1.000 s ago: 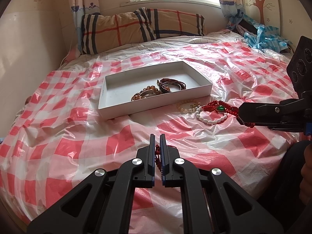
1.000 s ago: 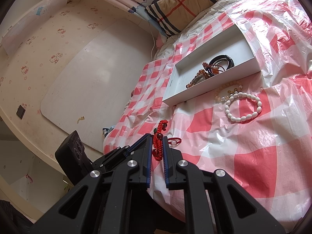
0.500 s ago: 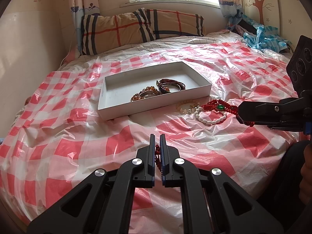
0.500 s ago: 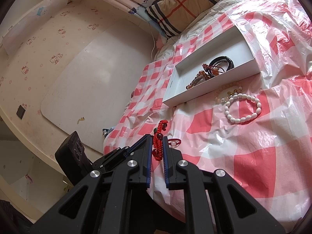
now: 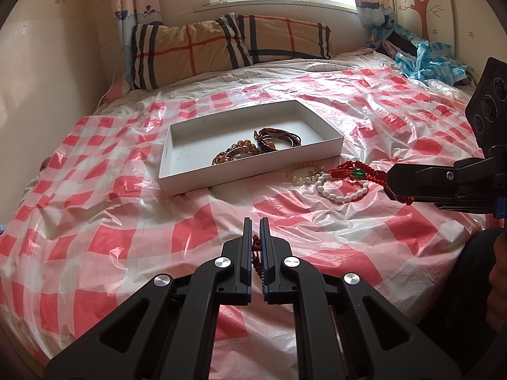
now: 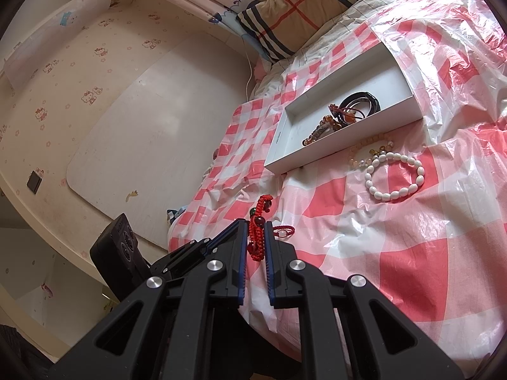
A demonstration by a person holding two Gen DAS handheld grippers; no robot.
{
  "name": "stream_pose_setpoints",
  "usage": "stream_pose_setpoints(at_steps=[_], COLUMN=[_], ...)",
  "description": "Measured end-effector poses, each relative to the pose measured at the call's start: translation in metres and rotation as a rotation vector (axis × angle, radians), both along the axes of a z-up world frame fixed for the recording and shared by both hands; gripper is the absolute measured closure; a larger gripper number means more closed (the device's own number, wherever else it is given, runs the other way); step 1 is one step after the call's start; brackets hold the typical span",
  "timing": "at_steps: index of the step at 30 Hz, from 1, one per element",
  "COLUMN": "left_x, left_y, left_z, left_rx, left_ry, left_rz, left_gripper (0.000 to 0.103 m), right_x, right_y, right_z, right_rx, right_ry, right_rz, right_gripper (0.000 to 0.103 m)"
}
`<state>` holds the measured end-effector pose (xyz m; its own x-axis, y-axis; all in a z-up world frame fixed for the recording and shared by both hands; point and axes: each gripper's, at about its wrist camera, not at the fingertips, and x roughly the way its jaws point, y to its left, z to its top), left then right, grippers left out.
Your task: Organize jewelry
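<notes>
My left gripper (image 5: 255, 221) hovers low over the checked sheet, shut on a thin dark-red bead string (image 5: 256, 255) that shows in the narrow gap between its fingers. My right gripper (image 6: 255, 224) is shut on a red braided bracelet (image 6: 260, 203). From the left wrist view this bracelet (image 5: 345, 167), with its green bead, sticks out of the right gripper (image 5: 389, 185) above the bed. A white tray (image 5: 253, 177) holds amber beads and dark bangles. In front of the tray lie a white bead bracelet (image 6: 380, 195) and a pale amber one (image 6: 364, 142).
A red-and-white checked plastic sheet (image 5: 126, 237) covers the bed. A plaid pillow (image 5: 221, 44) lies at the head under the window, and blue cloth (image 5: 427, 63) is heaped at the far right. A wall runs along the left side. A hand (image 5: 497, 272) shows at the right edge.
</notes>
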<state>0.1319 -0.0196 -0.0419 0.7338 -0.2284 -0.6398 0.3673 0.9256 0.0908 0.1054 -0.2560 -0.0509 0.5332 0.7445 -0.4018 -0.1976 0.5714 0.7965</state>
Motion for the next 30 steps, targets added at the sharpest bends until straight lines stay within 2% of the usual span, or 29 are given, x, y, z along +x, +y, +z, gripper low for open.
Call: stream_pose_setpoints(at_steps=[10,24,30], left_x=[0.0,0.0025,0.0024], left_y=[0.0,0.0012,-0.0005], left_z=[0.0003,0.004,0.0025], left_rx=[-0.003,-0.045,-0.034], left_ry=[0.001,0.012,0.01], left_rz=[0.001,0.005,0.0], left_gripper=[0.099,0.099,0.099], right_x=[0.0001,-0.0001,-0.0002], right_y=[0.0003,0.0024,0.001], right_z=[-0.0002,0.0007,0.0003], right_rx=[0.001,0.007,0.007], right_ry=[0.0,-0.002,-0.001], right_rz=[0.001,0.001,0.001], right_gripper=[0.09,0.09,0.09])
